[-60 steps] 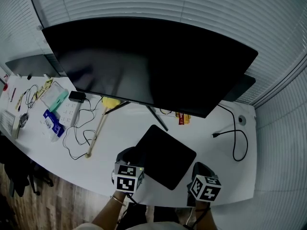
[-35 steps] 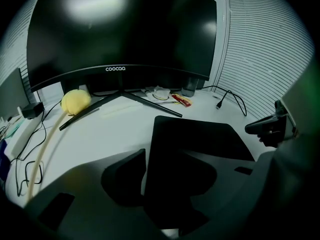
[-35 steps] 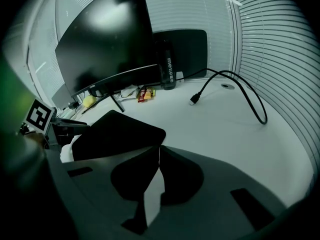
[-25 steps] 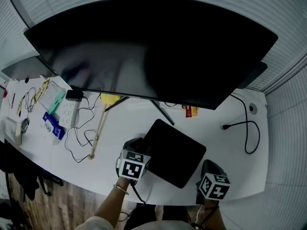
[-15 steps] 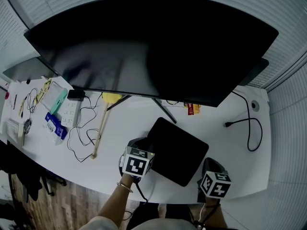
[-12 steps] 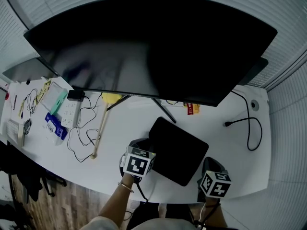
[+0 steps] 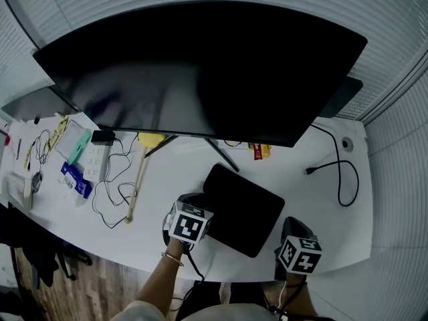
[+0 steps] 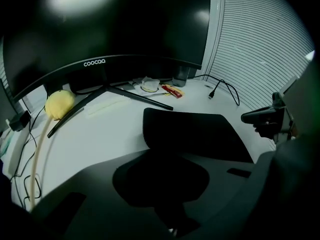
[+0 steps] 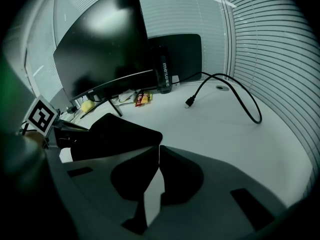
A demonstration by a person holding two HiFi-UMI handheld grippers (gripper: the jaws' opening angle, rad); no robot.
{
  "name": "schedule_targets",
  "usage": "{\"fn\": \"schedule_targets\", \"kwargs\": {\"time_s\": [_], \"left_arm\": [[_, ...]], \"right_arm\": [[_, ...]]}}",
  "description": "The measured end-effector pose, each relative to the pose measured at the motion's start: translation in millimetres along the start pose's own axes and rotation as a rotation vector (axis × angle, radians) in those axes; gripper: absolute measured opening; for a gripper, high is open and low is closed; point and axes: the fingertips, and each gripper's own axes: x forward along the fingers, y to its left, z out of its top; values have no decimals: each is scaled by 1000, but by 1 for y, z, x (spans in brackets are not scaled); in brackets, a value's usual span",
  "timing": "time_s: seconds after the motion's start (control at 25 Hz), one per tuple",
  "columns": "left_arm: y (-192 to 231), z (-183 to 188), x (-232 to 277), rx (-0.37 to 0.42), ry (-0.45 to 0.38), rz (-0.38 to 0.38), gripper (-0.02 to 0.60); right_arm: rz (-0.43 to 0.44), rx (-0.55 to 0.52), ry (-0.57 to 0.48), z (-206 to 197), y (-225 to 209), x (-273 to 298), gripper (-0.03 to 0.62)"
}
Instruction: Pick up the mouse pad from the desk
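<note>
The black mouse pad point(image 7: 244, 209) lies on the white desk point(image 7: 301, 199) in front of the monitor stand. My left gripper point(image 7: 202, 210) is at the pad's near left corner. In the left gripper view the pad point(image 8: 195, 134) runs in between the jaws of the left gripper point(image 8: 157, 154), which are closing on that corner. My right gripper point(image 7: 291, 228) hovers off the pad's right corner, near the desk's front edge. In the right gripper view the right gripper point(image 9: 160, 149) is shut with nothing between its jaws, and the pad point(image 9: 115, 134) lies to its left.
A big dark monitor point(image 7: 200, 72) spans the back. A yellow duster on a wooden stick point(image 7: 142, 169), a power strip point(image 7: 93, 156) and thin cables lie to the left. A black cable point(image 7: 341, 179) curls at the right. A red-yellow packet point(image 7: 257, 151) and a dark bottle point(image 9: 163, 69) sit behind.
The left gripper has moved in from the desk's front edge to the pad's left corner. The right gripper has hardly moved. The head view shifted a little.
</note>
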Motion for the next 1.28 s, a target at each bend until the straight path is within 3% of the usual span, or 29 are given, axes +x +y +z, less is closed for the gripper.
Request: {"fn": "schedule_targets", "kwargs": {"time_s": [0.28,0.88,1.28], "left_arm": [[-9,19,-20,-51,-64,-20,43],[-46,49,-69,70,-135,-33,46],[-73,88,-115,101,-259,-99,46]], "right_arm": [[2,8,-58,20,2,-12,34],[32,-9,-195,63,18,-49,34],[43,-24,-268,90,26,-70,34]]}}
